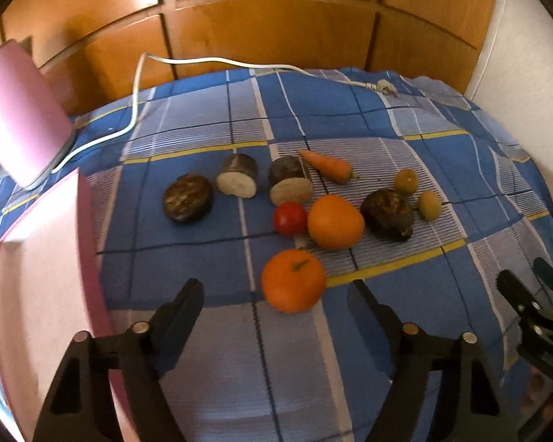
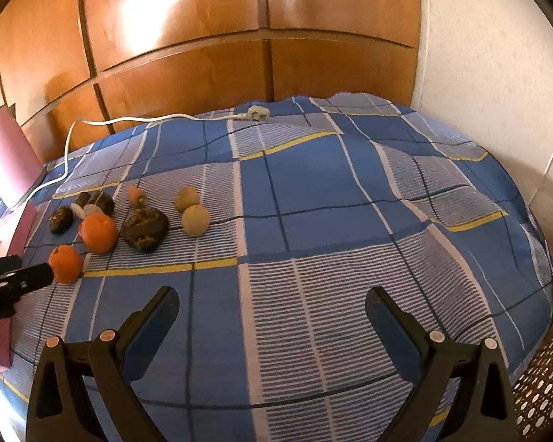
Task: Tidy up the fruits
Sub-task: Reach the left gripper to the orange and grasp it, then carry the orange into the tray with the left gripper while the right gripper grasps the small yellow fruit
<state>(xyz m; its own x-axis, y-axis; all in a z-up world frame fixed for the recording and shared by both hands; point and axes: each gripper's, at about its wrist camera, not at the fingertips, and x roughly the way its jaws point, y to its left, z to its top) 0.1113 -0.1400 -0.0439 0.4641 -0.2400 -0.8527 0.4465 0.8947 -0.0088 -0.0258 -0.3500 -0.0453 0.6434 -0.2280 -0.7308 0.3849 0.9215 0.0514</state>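
Observation:
Fruits and vegetables lie on a blue checked bedspread (image 1: 405, 313). The nearest orange (image 1: 293, 280) rests just ahead of my left gripper (image 1: 274, 293), whose jaws stand open either side of it without touching. Behind it are a second orange (image 1: 334, 221), a red tomato (image 1: 289, 218), a carrot (image 1: 328, 165), several dark aubergine chunks (image 1: 188, 197), a dark wrinkled fruit (image 1: 387, 213) and two yellow-green fruits (image 1: 430, 204). My right gripper (image 2: 272, 300) hangs open over bare bedspread, right of the pile, with nothing between its fingers. The near orange (image 2: 65, 263) shows beside the left gripper's finger (image 2: 25, 276).
A pink box (image 1: 48, 258) lies open at the left, with a pink upright piece (image 1: 18, 118) behind it. A white cable (image 1: 217, 60) with a plug runs along the far edge. Wooden wardrobe doors (image 2: 202, 37) stand behind the bed, and a white wall (image 2: 497, 73) is at the right.

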